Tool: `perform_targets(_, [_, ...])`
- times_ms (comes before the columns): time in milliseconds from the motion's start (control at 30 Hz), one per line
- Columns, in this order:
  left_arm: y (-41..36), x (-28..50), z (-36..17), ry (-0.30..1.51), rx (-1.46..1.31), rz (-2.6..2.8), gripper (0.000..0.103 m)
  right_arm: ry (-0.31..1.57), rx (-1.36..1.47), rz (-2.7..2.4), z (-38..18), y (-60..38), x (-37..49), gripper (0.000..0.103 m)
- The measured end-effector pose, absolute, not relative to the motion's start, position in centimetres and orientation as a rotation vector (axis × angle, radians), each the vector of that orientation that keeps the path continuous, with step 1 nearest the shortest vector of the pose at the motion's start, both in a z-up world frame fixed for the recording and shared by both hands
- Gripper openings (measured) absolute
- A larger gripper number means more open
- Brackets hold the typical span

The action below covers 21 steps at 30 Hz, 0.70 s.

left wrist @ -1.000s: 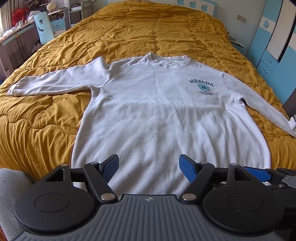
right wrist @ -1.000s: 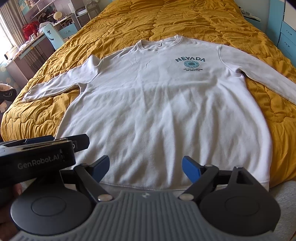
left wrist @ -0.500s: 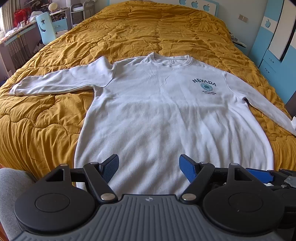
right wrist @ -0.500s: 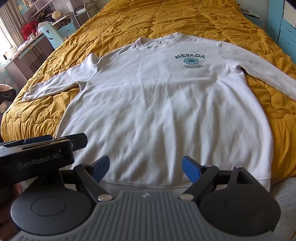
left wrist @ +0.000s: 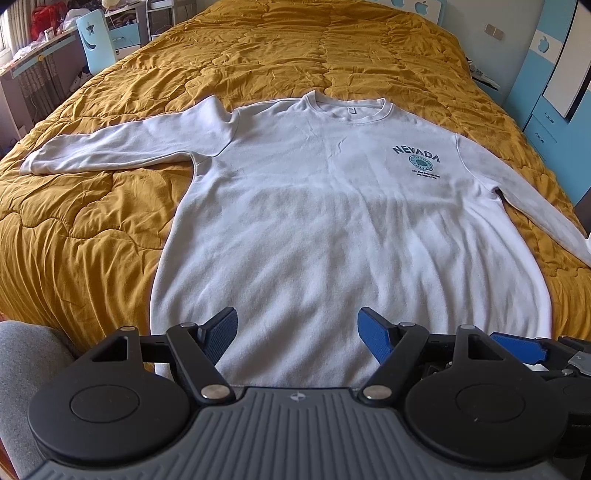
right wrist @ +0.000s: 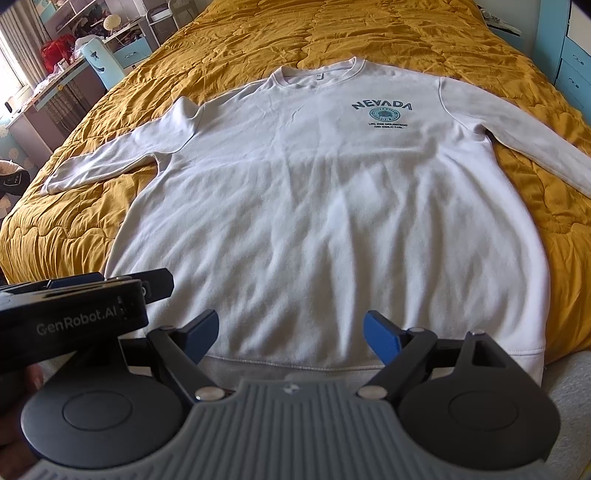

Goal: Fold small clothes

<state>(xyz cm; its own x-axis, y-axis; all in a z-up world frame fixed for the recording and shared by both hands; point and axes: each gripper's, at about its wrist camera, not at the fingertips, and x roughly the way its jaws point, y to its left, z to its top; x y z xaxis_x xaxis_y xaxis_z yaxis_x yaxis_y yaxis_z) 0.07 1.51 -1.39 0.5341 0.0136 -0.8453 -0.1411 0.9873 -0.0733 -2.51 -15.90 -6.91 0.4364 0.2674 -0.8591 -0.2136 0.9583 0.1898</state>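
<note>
A white long-sleeved sweatshirt with a blue NEVADA print lies flat, front up, on a mustard-yellow bedspread, sleeves spread to both sides. It also shows in the right wrist view. My left gripper is open and empty, held over the sweatshirt's bottom hem, left of centre. My right gripper is open and empty over the hem. The left gripper's body shows at the left of the right wrist view.
The bedspread also shows in the right wrist view. A desk and light-blue chair stand left of the bed. Blue and white cabinets stand to the right. Grey fabric lies at the bed's near edge.
Both grippers have drifted slightly, so the sweatshirt sits a little lower and closer in both views. Both stay open and empty. The sweatshirt has not moved.
</note>
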Motion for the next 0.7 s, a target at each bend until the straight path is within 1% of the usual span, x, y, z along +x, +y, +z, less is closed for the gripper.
perform_targets(700, [1.67, 0.15, -1.72, 1.01, -0.125, 0.106, 0.087, 1.1, 0.071, 0.296, -7.53, -15.6, -2.32, 0.081])
